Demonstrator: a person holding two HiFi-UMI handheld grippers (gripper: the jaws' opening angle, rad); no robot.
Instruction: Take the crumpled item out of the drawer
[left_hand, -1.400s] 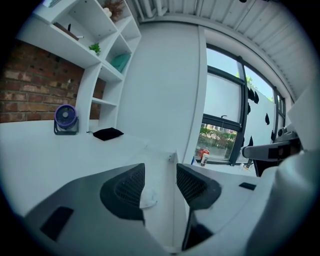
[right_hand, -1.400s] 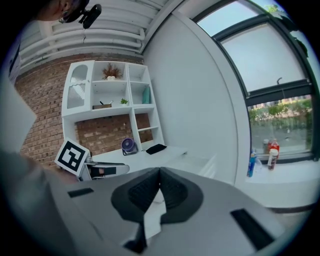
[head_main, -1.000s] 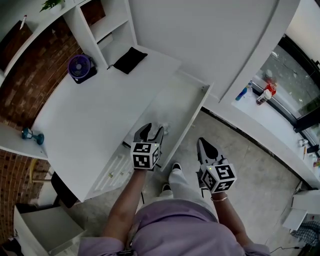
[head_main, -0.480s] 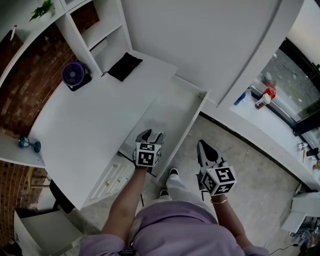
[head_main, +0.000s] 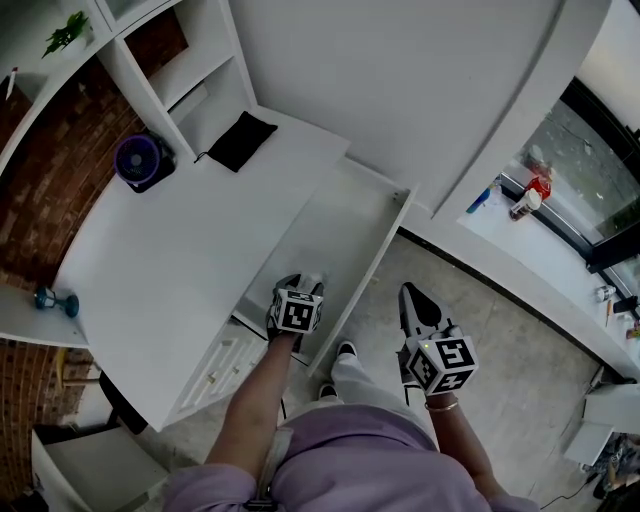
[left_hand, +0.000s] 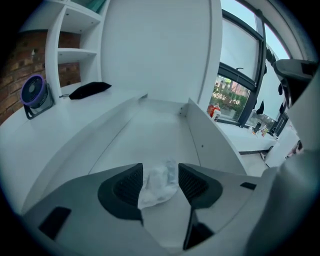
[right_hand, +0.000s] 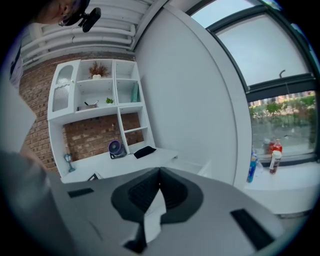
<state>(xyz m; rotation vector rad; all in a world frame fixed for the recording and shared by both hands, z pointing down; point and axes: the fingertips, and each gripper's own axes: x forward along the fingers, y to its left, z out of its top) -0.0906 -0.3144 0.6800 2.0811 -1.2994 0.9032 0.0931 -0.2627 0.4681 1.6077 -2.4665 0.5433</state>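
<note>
In the open drawer (head_main: 350, 215), the left tool (head_main: 298, 290) straddles a crumpled wad (left_hand: 158, 185), jaws wide and just opened further (not gripping it); the right tool (head_main: 414, 302) is closed, empty.

The crumpled item (left_hand: 159, 182) looks like thin, crinkly, whitish film; the drawer (left_hand: 155, 132) is smooth matt white board; the brick wall (head_main: 60, 170) is rough.

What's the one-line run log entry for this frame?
left gripper: open, jaws just opened wider, straddling crumpled item, not yet gripped | item: on drawer floor | right gripper: shut, empty, outside drawer
</note>
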